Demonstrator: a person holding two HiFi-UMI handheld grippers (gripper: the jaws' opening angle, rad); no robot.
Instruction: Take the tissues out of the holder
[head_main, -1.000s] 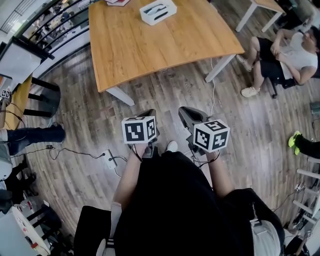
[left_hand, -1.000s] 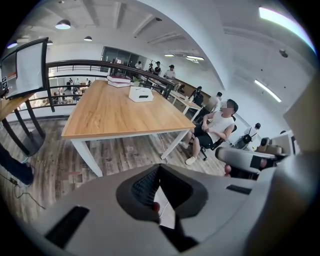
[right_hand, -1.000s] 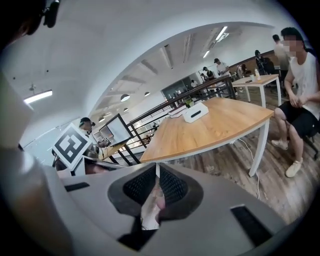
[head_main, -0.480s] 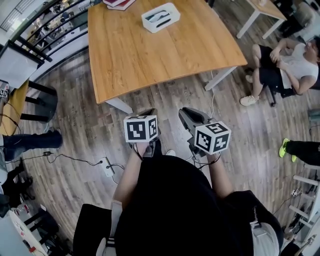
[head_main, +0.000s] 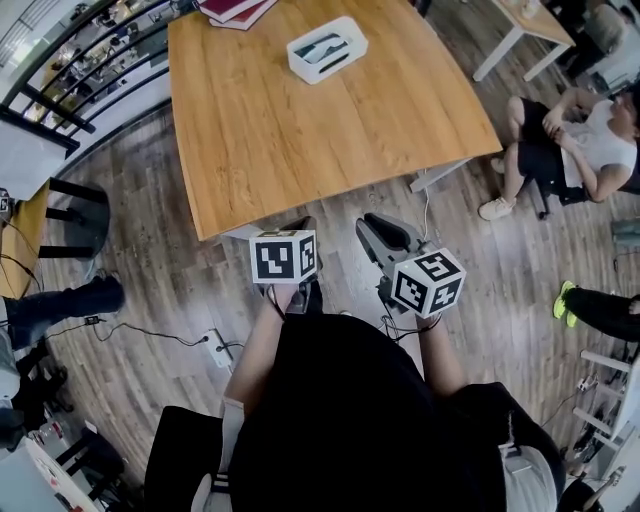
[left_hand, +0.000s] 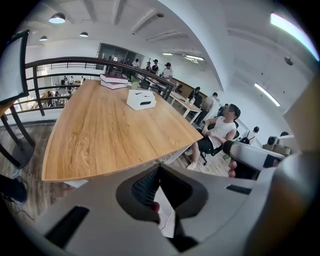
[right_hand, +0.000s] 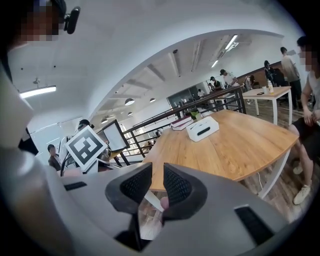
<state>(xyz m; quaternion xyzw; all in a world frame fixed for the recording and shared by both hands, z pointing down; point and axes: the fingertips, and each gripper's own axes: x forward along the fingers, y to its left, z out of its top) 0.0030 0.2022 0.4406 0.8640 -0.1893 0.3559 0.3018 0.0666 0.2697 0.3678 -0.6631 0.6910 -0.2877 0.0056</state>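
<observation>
The white tissue holder (head_main: 327, 48) sits on the far part of the big wooden table (head_main: 320, 140). It is a little box with a long dark slot in its top. Something pale shows in the slot, but it is too small to tell if it is a tissue. Nothing sticks up out of the box. A pile of books (head_main: 235, 10) lies near it, at the far edge of the table.

The person stands at the near edge of the table and holds both claws out in front, over the wooden floor. Both claws are well apart from the box.

The left gripper (head_main: 298, 226) points at the table. Its two jaws are pressed together at the tips, and there is nothing between them.

The right gripper (head_main: 380, 226) is just beside it. Its jaws have just been opening. Now there is a thin gap between them, and the gap is empty.

Off to the right, another person (head_main: 570, 120) sits leaning back beside the table. A white power strip (head_main: 220, 322) lies on the floor by the person's left side.
</observation>
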